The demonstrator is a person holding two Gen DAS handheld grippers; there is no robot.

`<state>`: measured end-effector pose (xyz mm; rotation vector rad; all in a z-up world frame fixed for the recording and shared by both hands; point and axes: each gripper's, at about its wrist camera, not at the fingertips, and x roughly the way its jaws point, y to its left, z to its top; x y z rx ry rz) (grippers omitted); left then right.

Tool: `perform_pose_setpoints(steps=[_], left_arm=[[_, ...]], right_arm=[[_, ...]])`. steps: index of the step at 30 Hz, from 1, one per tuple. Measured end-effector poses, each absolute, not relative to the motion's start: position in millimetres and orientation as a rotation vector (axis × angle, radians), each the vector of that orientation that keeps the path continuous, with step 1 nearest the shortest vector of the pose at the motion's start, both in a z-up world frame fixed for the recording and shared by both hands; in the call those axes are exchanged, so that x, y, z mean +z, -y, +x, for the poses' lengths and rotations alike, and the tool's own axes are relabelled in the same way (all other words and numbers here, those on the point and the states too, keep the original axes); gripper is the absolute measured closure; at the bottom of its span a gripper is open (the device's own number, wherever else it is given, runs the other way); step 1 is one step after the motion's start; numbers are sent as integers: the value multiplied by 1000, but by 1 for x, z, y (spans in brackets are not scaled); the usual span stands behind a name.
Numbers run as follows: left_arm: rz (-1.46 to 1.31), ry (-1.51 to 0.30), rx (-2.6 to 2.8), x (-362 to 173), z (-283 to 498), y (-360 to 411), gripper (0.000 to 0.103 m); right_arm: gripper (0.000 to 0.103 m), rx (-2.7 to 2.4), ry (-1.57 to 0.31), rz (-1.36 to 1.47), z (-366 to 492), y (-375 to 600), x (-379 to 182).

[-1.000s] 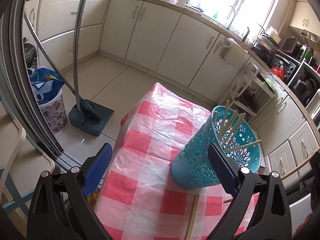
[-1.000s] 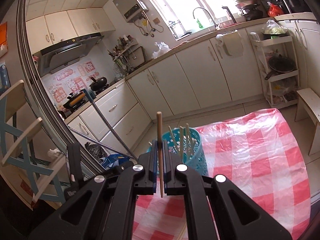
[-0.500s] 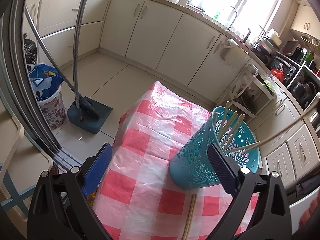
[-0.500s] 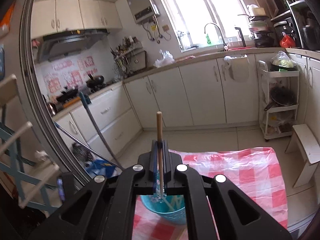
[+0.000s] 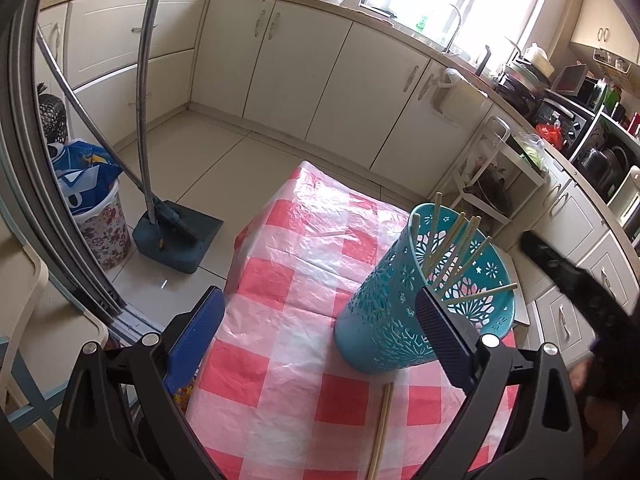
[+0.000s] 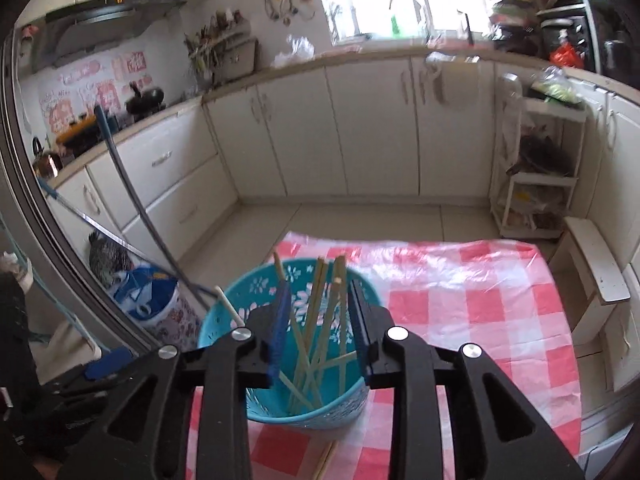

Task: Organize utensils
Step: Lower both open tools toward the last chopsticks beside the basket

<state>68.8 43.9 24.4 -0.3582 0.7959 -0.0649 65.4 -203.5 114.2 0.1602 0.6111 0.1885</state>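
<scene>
Right tool [image 6: 320,320] opening over one holder [image 6: 304,400], two chopsticks [image 5: 382,424] outside.

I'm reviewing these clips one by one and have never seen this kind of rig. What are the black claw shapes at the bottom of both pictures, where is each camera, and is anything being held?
No robot here: a person carries a hand-held two-finger gripper in each hand, each with a fisheye camera looking along its fingers. The black shapes are those grippers.

The left wrist view shows the left gripper, open and holding nothing, over a table with a red-and-white checked plastic cloth. On it stands a teal perforated plastic holder with wooden chopsticks inside; one more pair of chopsticks lies on the cloth.

The right wrist view looks down into the same holder. The right gripper is above it, its jaws opening, with nothing pressed between the pads.
</scene>
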Motion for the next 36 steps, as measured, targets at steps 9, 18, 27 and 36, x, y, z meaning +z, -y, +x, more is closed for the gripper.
perform_pose_setpoints(steps=[9, 18, 27, 36], left_arm=[[-352, -795, -69, 24, 68, -42, 11], [-337, -804, -62, 22, 68, -38, 10], [-345, -824, -17, 17, 72, -49, 10], [-337, -839, 20, 10, 75, -61, 10]], right_arm=[[44, 16, -629, 232, -4, 245, 66], [44, -40, -899, 226, -15, 251, -39], [50, 85, -908, 131, -17, 209, -41], [62, 156, -906, 74, -16, 186, -43]])
